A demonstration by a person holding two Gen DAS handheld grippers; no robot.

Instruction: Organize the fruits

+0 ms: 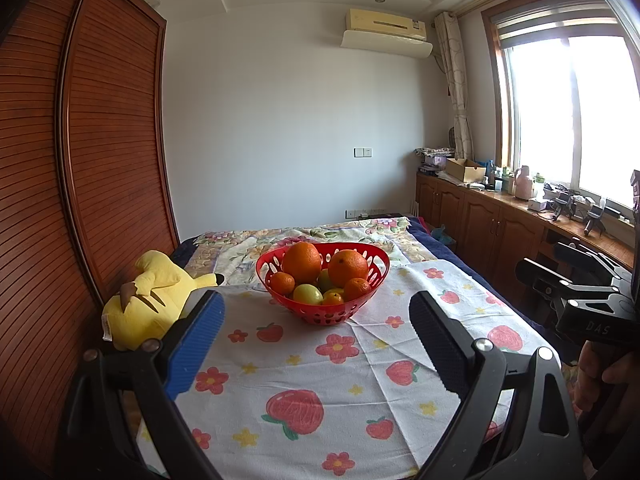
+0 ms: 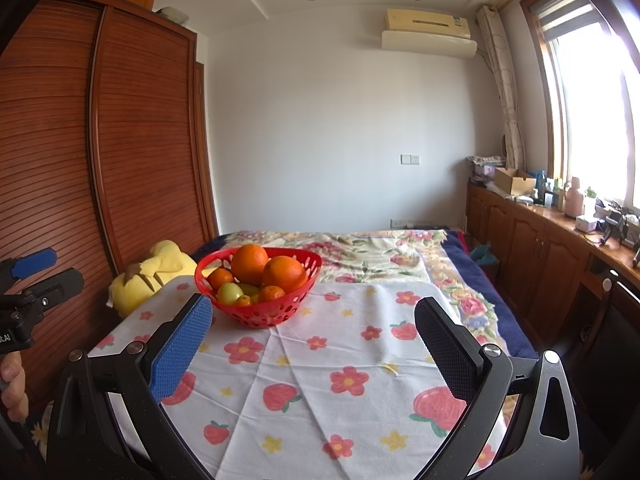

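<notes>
A red perforated basket (image 1: 376,258) (image 2: 256,316) stands on the white strawberry-print cloth (image 1: 320,364) (image 2: 320,360). It holds two big oranges (image 1: 302,262) (image 2: 283,274), small tangerines (image 1: 282,283) (image 2: 220,278) and yellow-green fruits (image 1: 308,294) (image 2: 229,293). My left gripper (image 1: 316,312) is open and empty, held back from the basket, which lies between and beyond its fingertips. My right gripper (image 2: 314,316) is open and empty, with the basket ahead near its left finger (image 2: 182,346). Each gripper shows at the edge of the other's view: the right one (image 1: 576,292), the left one (image 2: 36,276).
A yellow plush toy (image 1: 148,300) (image 2: 150,276) lies left of the basket beside the wooden wardrobe (image 1: 80,160) (image 2: 100,140). A floral bedspread (image 1: 248,248) (image 2: 380,252) stretches behind. A wooden counter (image 1: 520,208) (image 2: 560,232) with clutter runs along the right under the window.
</notes>
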